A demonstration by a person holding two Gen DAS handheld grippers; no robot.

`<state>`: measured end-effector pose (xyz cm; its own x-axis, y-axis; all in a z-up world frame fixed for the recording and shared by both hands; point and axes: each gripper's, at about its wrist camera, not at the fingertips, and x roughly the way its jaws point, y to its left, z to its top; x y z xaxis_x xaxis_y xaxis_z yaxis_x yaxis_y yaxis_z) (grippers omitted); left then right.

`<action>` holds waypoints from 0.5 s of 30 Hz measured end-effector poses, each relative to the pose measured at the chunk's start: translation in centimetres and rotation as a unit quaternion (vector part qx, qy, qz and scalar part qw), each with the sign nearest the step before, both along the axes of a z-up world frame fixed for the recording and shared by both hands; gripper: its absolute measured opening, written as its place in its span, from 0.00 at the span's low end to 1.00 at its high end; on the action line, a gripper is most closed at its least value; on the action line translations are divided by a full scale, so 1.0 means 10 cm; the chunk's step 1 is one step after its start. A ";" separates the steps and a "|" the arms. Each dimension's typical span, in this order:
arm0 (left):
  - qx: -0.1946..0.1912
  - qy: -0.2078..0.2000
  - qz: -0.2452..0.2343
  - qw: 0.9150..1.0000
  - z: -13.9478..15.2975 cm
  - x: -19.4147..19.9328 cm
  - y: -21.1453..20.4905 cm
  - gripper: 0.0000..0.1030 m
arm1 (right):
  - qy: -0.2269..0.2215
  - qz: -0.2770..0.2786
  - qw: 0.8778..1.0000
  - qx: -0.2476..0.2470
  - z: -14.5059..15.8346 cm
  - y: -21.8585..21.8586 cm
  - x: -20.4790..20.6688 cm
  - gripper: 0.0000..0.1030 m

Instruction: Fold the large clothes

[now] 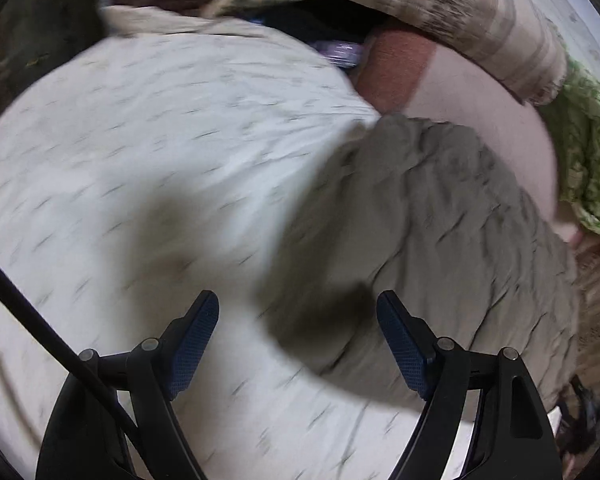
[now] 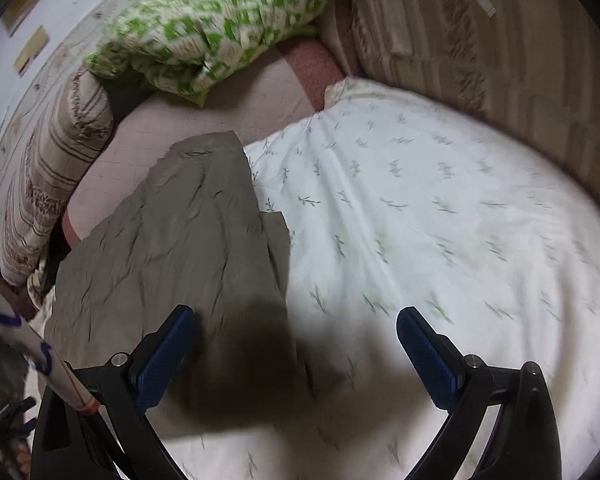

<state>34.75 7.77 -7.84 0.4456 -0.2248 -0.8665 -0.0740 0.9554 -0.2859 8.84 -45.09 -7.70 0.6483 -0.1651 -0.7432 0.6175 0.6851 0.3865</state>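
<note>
Hovering both grippers, left [image 1: 298, 344] and right [image 2: 296, 356], jaws wide, holding nothing, ready to pinch | grey garment [image 2: 188, 248] lying at 11 o'clock on white sheet [image 2: 440, 220], spread for folding | green pillow [image 2: 212, 28] beyond, pushed clear, we judge.

A wrinkled olive-grey garment [image 2: 172, 248] lies loosely folded on the bed, overlapping a white leaf-print sheet [image 2: 440, 216].
</note>
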 end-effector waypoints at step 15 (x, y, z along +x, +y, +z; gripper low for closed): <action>-0.174 0.077 -0.132 0.973 -0.82 1.01 -0.45 0.95 | -0.048 0.168 0.965 0.196 -0.71 -0.29 0.93 1.00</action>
<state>44.86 3.26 -16.00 0.2039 -0.6062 -0.7687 0.0939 0.7937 -0.6011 18.17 -47.96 -14.75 0.6857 0.3475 -0.6396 0.3344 0.6301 0.7008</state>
